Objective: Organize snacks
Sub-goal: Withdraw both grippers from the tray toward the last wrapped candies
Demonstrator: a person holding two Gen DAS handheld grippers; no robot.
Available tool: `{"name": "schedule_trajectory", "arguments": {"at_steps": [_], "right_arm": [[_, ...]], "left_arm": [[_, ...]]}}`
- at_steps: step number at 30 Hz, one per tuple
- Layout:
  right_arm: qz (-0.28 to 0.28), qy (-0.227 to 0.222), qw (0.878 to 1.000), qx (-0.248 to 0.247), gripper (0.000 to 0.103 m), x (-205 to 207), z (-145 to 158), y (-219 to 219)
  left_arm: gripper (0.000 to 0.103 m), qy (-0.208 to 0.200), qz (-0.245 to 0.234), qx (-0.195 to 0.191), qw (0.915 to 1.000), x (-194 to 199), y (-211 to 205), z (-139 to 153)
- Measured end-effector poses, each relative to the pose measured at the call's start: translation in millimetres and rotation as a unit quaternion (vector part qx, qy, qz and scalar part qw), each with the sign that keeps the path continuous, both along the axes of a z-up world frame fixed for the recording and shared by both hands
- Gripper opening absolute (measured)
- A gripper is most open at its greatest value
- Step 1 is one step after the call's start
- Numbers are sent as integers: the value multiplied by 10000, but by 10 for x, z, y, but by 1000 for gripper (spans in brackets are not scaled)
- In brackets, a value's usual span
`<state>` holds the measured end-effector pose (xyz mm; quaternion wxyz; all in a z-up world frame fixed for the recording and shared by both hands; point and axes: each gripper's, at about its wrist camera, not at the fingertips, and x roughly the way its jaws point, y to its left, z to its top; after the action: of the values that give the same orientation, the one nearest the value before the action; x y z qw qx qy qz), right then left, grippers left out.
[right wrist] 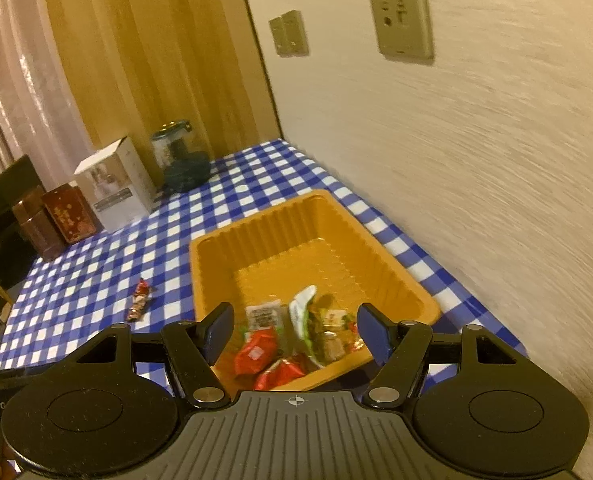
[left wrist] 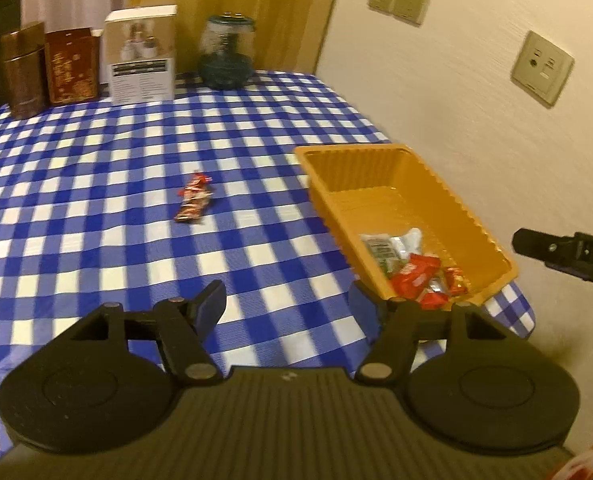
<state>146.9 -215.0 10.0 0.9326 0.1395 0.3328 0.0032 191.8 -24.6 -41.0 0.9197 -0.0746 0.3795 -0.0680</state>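
An orange plastic tray sits at the table's right edge and holds several wrapped snacks, red and green. One red-wrapped snack lies loose on the blue checked cloth, left of the tray. My left gripper is open and empty above the cloth, in front of the loose snack. My right gripper is open and empty, hovering over the near end of the tray, above the snacks. The loose snack lies left of the tray there. Part of the right gripper shows at the right of the left wrist view.
At the table's back stand two brown tins, a white box and a dark glass jar. A wall with sockets runs close along the table's right side. A wooden panel stands behind.
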Motion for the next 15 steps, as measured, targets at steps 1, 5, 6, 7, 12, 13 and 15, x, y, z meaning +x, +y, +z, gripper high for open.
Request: {"name": "schedule_trajectory", "arguments": {"at_steps": [1, 5, 6, 7, 12, 13, 15], "right_arm": [[43, -15, 10000, -9, 68, 6, 15, 43], [220, -67, 9997, -50, 68, 33, 61, 211], [267, -74, 9996, -60, 68, 44, 68, 259], [321, -80, 9994, -68, 68, 55, 74, 313], [616, -109, 9980, -70, 68, 132, 79, 611], [678, -114, 9976, -74, 68, 150, 77, 672], [793, -145, 9967, -90, 68, 184, 72, 795]], "left_arm": [[65, 3, 54, 11, 10000, -21, 65, -2], [66, 5, 226, 104, 9997, -88, 292, -13], [66, 1, 259, 130, 9996, -106, 348, -17], [66, -2, 301, 126, 9995, -120, 413, -18], [66, -23, 557, 165, 9983, -152, 740, -7], [66, -32, 590, 181, 9981, -153, 792, -1], [66, -46, 632, 192, 9978, -134, 899, 2]]}}
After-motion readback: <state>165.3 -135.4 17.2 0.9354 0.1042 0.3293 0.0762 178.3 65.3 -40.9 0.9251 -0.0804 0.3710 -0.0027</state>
